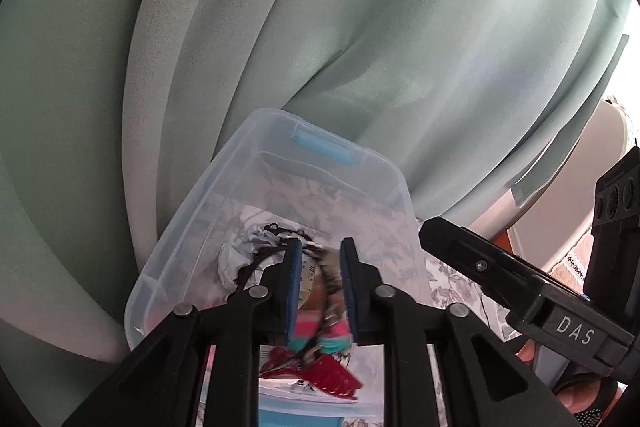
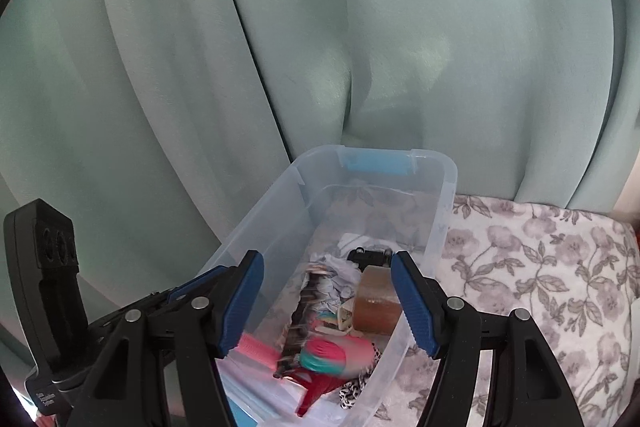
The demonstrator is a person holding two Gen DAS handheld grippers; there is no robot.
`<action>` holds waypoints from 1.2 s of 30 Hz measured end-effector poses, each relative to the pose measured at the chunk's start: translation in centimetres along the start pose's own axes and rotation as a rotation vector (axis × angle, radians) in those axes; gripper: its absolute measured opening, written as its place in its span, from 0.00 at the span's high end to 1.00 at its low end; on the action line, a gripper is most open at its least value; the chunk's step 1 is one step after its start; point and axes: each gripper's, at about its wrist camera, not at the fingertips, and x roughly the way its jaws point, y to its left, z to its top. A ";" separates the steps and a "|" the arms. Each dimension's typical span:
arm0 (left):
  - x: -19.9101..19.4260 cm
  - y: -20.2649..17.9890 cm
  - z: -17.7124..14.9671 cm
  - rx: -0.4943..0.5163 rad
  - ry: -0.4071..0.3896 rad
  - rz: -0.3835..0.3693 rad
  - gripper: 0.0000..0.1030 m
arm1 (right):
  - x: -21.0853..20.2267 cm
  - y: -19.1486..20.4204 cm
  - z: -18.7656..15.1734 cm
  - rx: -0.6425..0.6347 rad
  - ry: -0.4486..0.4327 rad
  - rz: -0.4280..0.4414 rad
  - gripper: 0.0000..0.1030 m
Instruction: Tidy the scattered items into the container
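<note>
A clear plastic container with a blue latch stands on a floral cloth; it also shows in the right wrist view. Inside lie white cloth, a red comb, a striped pink and teal item, an amber block and a pink brush. My left gripper hangs over the container, jaws a narrow gap apart, with a blurred dark striped item between them; whether they still touch it is unclear. My right gripper is open and empty above the container.
Pale green curtains hang close behind the container. The floral cloth covers the surface to the right. The right gripper's black body sits close to the right of my left gripper.
</note>
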 end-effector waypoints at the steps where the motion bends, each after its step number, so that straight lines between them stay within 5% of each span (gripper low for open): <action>1: -0.1 0.0 -0.1 0.000 0.003 0.002 0.72 | 0.0 0.0 0.0 0.001 0.001 0.000 0.32; 3: -0.1 -0.1 -0.1 -0.001 0.006 0.006 0.59 | -0.1 0.1 -0.1 0.001 0.011 -0.002 0.32; 18: -1.4 -1.0 -0.6 0.011 0.018 0.075 0.21 | -3.0 -0.4 -1.3 0.037 0.023 -0.054 0.29; 26: -3.1 -2.8 -1.4 0.075 0.003 0.114 0.15 | -5.6 -0.7 -2.5 0.054 0.021 -0.083 0.26; 36: -4.8 -5.6 -2.7 0.127 0.007 0.131 0.11 | -9.5 -1.1 -4.6 0.027 0.025 -0.108 0.05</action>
